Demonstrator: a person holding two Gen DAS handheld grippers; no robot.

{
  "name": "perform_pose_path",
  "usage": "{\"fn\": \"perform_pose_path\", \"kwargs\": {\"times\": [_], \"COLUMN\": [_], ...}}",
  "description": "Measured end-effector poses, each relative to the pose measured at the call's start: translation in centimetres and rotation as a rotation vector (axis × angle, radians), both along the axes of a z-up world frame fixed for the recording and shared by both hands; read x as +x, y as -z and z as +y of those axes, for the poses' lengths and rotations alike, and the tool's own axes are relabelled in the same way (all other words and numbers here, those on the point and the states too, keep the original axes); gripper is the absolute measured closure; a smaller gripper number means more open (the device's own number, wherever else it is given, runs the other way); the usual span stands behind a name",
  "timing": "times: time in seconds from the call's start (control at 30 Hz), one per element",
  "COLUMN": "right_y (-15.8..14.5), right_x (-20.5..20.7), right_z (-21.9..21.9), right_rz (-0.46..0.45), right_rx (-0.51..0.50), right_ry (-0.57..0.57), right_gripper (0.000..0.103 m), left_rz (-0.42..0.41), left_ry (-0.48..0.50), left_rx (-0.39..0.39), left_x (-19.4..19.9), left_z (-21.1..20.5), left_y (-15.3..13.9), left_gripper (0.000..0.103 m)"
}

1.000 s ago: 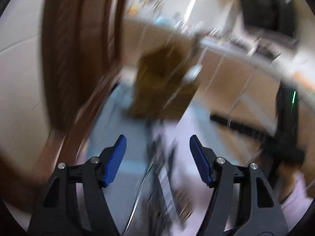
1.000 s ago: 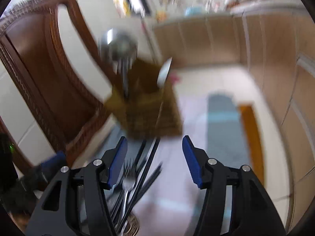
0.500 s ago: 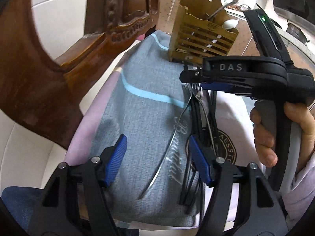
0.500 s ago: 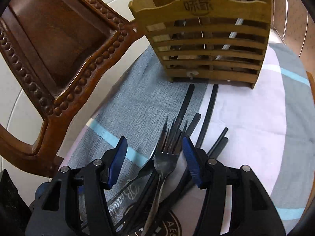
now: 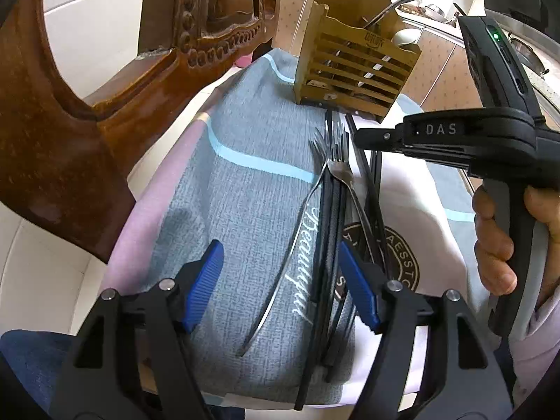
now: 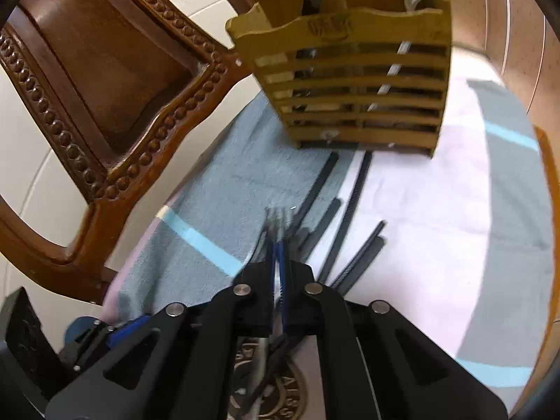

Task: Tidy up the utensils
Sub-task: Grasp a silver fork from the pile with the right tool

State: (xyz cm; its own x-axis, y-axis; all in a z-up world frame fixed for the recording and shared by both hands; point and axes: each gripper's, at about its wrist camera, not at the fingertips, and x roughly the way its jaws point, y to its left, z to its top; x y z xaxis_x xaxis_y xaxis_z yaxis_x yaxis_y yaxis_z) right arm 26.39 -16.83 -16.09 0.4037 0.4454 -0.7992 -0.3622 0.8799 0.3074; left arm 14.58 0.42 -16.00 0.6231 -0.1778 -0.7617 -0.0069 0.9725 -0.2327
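Several forks [image 5: 338, 166] and black chopsticks [image 5: 327, 245] lie in a bundle on the cloth [image 5: 238, 210], their long axes running from the wooden holder [image 5: 353, 70] toward the camera, fork tines pointing at the holder. The right gripper [image 6: 278, 262] has just been closing, and its blue pads nearly meet on a fork [image 6: 278, 215]. The left gripper [image 5: 280, 280] stands wide open over the handles and holds nothing.

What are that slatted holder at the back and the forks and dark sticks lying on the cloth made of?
Slatted holder: looks like bamboo or light wood, matt tan, with visible slats and a burnt-in stamp. Forks: apparently stainless steel, polished, catching bright glints. Dark chopsticks: black, dull sheen; plastic or lacquered wood, hard to tell. Cloth: woven fabric, grey with a visible weave.
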Motion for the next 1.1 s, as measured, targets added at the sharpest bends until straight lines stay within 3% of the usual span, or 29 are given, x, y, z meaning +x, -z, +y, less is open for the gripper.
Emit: {"fn": "perform_pose_path", "kwargs": {"times": [0.03,0.1,0.17,0.5,0.53,0.57,0.6,0.73,0.83,0.9,1.1], "right_y": [0.0,-0.1,-0.2,2.4,2.5,2.6,2.6,2.2,1.6,1.1,-0.1], "right_x": [0.0,0.0,0.1,3.3,3.5,3.6,3.7,3.5,3.1,2.7,1.4], "right_z": [-0.2,-0.5,-0.5,2.5,2.8,3.2,3.3,3.3,2.5,0.9,-3.6], "right_rz": [0.001,0.005,-0.016,-0.002,-0.003,-0.011,-0.002,-0.006,-0.009,-0.004,-0.013], "right_rx": [-0.001,0.006,-0.014,-0.079,-0.082,-0.088,-0.083,-0.070,-0.086,-0.094,-0.077], "right_ry": [-0.005,-0.013,-0.026,-0.045,-0.047,-0.052,-0.056,-0.059,-0.033,0.009,0.086], "right_gripper": [0.093,0.072,0.058,0.058,0.058,0.071,0.076,0.079,0.087,0.095,0.102], "left_rz": [0.000,0.001,0.002,0.012,0.013,0.015,0.017,0.018,0.018,0.018,0.020], "left_ry": [0.000,0.000,0.001,0.011,0.011,0.011,0.010,0.010,0.012,0.012,0.014], "left_rx": [0.000,0.003,0.005,0.018,0.019,0.020,0.021,0.020,0.021,0.020,0.020], "left_x": [0.0,0.0,-0.1,0.4,0.4,0.5,0.5,0.8,0.7,0.8,1.0], "left_z": [0.0,0.1,0.1,-0.1,-0.1,0.0,0.0,0.2,0.2,0.3,0.3], "left_y": [0.0,0.0,0.0,0.3,0.3,0.3,0.3,0.5,0.7,0.9,1.4], "left_gripper": [0.035,0.035,0.034,0.032,0.032,0.032,0.032,0.032,0.031,0.031,0.031]}}
